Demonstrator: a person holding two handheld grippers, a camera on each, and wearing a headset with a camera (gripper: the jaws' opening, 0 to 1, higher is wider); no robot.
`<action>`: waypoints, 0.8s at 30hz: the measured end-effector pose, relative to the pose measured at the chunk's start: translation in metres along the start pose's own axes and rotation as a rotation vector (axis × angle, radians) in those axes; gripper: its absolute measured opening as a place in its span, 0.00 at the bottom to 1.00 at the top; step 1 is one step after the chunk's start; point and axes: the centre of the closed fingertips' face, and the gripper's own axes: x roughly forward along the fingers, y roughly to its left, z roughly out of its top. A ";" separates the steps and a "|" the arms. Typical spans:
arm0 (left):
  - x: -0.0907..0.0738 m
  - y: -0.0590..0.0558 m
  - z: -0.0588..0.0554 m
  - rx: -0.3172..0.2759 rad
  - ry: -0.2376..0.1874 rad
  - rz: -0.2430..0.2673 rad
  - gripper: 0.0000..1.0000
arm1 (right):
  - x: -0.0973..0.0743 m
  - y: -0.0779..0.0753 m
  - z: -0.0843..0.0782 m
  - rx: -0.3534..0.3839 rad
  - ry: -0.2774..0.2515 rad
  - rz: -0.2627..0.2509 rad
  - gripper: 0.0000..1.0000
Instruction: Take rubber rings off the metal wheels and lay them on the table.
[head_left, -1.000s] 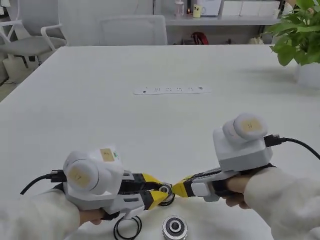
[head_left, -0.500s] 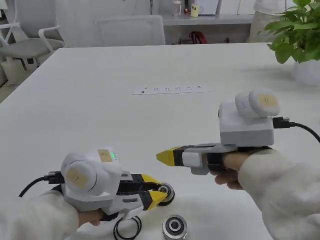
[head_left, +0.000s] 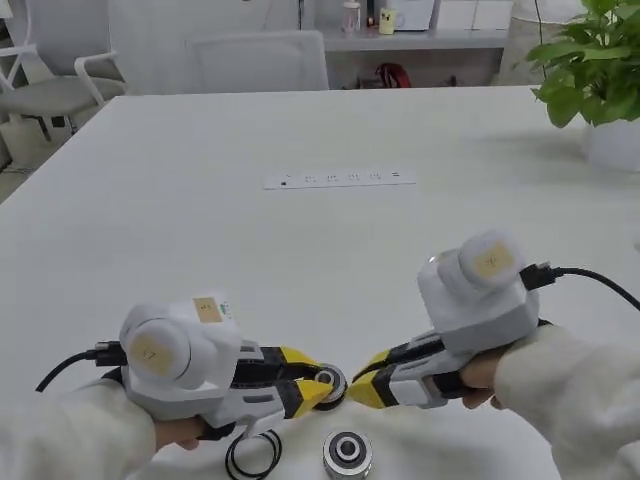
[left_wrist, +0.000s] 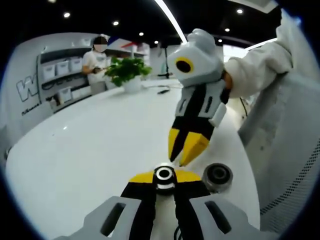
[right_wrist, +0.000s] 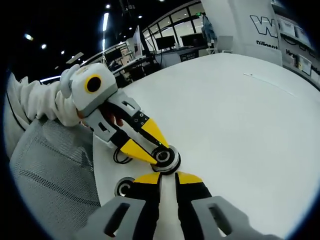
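Head view: our left gripper pinches a small silver metal wheel just above the white tabletop, and our right gripper meets its rim. A second wheel and, by our count, two loose black rubber rings lie nearby, so we judge the job partly done. Left gripper view: the right jaws look slightly parted. Right gripper view: we cannot tell whether they pinch rubber.

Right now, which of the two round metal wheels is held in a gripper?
The round metal wheel clamped between the left gripper's yellow jaws. The other wheel lies loose on the white table, nearer the person.
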 end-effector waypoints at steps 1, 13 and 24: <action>0.000 0.000 0.000 -0.001 -0.001 0.000 0.13 | 0.001 -0.001 0.000 -0.013 0.002 -0.004 0.11; 0.000 0.000 0.000 -0.010 -0.005 0.000 0.13 | 0.010 0.003 0.002 -0.057 -0.038 0.000 0.19; -0.001 0.000 0.000 -0.023 -0.003 0.002 0.13 | 0.007 0.001 -0.002 -0.059 -0.018 -0.012 0.03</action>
